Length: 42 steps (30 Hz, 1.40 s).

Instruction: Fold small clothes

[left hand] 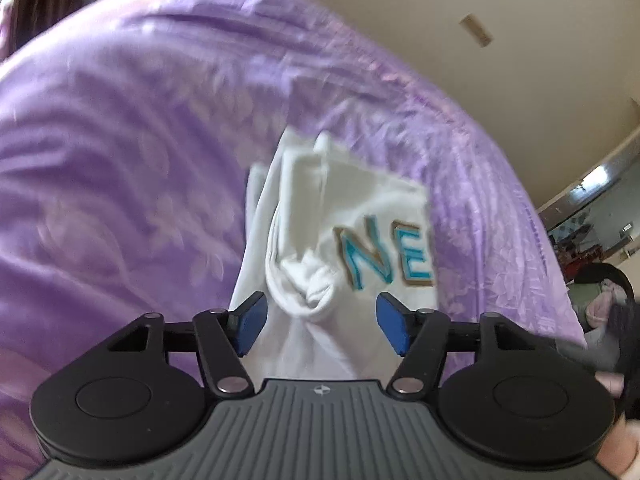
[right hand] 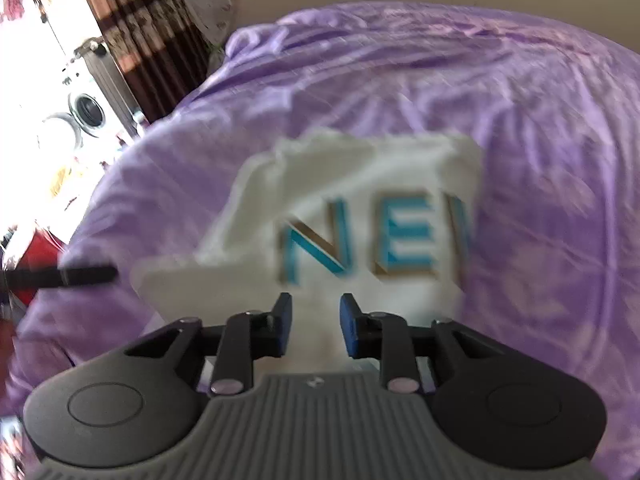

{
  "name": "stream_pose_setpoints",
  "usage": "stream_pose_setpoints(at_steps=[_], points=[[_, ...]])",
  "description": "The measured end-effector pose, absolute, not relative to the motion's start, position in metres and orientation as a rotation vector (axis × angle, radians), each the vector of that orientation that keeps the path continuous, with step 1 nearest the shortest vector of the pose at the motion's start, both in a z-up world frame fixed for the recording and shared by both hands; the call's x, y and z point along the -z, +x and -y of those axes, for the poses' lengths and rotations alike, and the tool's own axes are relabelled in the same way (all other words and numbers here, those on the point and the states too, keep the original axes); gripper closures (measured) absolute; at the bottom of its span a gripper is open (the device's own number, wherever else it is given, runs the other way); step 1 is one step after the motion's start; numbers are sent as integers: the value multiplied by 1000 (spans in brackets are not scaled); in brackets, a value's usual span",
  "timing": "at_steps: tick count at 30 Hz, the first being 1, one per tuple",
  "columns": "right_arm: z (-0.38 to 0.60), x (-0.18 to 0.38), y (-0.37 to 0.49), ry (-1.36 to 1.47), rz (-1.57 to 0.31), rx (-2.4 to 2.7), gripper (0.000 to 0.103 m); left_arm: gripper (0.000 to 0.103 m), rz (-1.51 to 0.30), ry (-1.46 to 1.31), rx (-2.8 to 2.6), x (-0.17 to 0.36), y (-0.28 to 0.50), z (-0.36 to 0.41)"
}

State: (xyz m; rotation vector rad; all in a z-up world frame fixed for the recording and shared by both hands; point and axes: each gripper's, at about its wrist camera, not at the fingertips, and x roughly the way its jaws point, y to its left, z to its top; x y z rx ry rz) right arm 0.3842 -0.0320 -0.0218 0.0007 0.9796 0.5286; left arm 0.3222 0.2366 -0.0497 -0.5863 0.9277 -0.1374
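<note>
A small white garment [left hand: 320, 220] with teal and gold letters lies partly folded on a purple bedspread [left hand: 120, 140]. My left gripper [left hand: 320, 322] stands wide open just short of a bunched fold of the cloth; its blue pads [left hand: 252, 320] do not press on it. In the right wrist view the same white garment [right hand: 360, 208] is blurred. My right gripper [right hand: 315, 326] hovers over its near edge with a narrow gap between the blue pads [right hand: 349, 330]; nothing is pinched between them.
The purple bedspread [right hand: 520, 120] fills most of both views. A dark curtain [right hand: 132, 20] and a washing machine [right hand: 86, 110] stand at the far left in the right wrist view. A thin black strap [right hand: 72, 274] crosses the left edge. A beige wall [left hand: 500, 40] rises behind the bed.
</note>
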Motion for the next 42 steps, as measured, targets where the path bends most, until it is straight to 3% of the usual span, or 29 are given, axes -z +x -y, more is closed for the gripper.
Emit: stream_pose_setpoints(at_steps=[3,5,7,8,9,12,13,18,23,28,35,39,42], points=[[61,40,369,-27,-1026,-503,67,31,-985,-652,136,74,337,-237],[74,52,357,-30,-1062,-505,54,34,-1003,-717,144,88,342,-243],[82,62,349,-12,-1093,-523,45,49,-1009,-777,129,96,344,-248],[83,68,347,0,-1109,-537,44,69,-1007,-783,127,96,342,-249],[85,73,345,10,-1119,-545,44,79,-1003,-776,131,93,341,-248],[85,90,342,24,-1147,-546,46,92,-935,-688,157,66,335,-235],[83,95,342,25,-1152,-547,48,92,-898,-665,165,53,330,-230],[83,113,348,65,-1172,-516,79,94,-792,-512,203,8,311,-213],[94,113,345,153,-1182,-537,92,95,-932,-485,81,69,310,-236],[96,124,347,195,-1220,-518,98,95,-988,-500,61,113,310,-239],[96,124,345,173,-1232,-515,103,94,-1065,-449,40,112,306,-236],[93,118,344,108,-1253,-510,103,81,-1130,-477,41,109,308,-247],[94,104,338,-22,-1242,-476,103,80,-1148,-387,38,97,304,-252]])
